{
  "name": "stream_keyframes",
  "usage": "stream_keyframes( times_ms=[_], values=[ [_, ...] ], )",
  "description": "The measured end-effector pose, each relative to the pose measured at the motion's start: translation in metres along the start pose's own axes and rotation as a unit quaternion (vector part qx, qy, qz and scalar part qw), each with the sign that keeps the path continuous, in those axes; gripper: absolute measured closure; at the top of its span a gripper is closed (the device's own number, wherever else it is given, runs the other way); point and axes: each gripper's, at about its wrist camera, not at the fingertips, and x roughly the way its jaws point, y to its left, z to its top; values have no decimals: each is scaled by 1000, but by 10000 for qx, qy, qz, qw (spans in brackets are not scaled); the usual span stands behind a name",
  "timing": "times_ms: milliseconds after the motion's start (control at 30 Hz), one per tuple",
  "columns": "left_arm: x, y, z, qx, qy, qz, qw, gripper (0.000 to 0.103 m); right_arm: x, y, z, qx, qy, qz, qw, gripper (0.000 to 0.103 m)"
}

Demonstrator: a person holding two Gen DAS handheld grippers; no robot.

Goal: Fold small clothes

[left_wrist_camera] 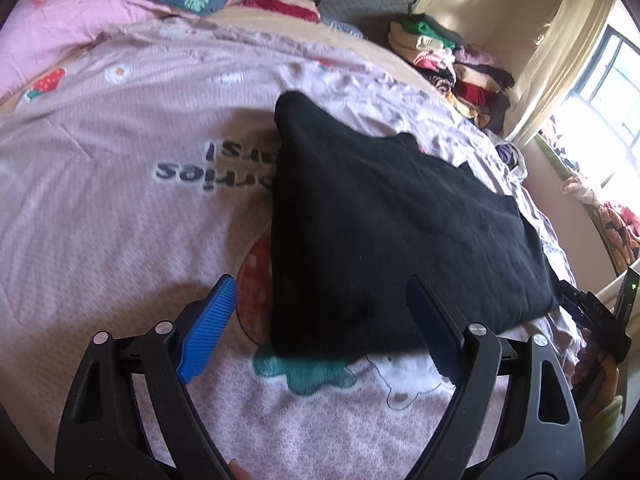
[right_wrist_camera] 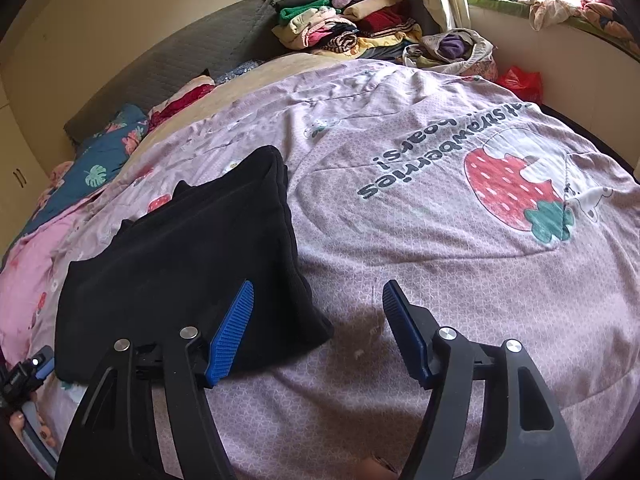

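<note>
Black garment (left_wrist_camera: 400, 232) folded on bedspread (left_wrist_camera: 120, 220)

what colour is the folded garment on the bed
Black garment, plain with no print; the right wrist view shows it best.

**Two wrist cameras look down over one bed**

The left wrist camera sits just behind its own fingers and looks forward and down on the pink quilt (left_wrist_camera: 120, 200) from near. The black folded garment (left_wrist_camera: 380, 232) lies to its right of centre. The right wrist camera looks the same way, with the same garment at its left. Both views share the quilt, the garment and the pile of clothes (right_wrist_camera: 348, 28) far behind.
</note>
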Motion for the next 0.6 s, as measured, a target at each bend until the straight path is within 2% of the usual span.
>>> stream_keyframes(
  times_ms=[33,100,133,167,300,400,600],
  values=[
    [1,2,-1,-85,51,-77,9999,49,0,0,-1,4,16,33,10000,48],
    [6,5,-4,-263,204,-261,9991,72,3,1,-4,-23,96,65,9999,69],
    [6,4,-6,-237,209,-225,9992,79,4,1,-5,-40,121,104,9999,86],
    [5,2,-8,-128,162,-152,9997,83,2,2,-8,-81,91,129,9998,88],
    [-3,-1,-11,44,117,-139,9998,87,-8,7,-11,-264,-102,-24,9996,92],
    [-4,-2,-14,165,147,-90,9997,87,-5,5,-14,-205,-1,-185,9996,92],
    [-7,-3,-17,236,192,-52,9995,87,-5,3,-19,-58,90,-218,9997,91]
  ],
)
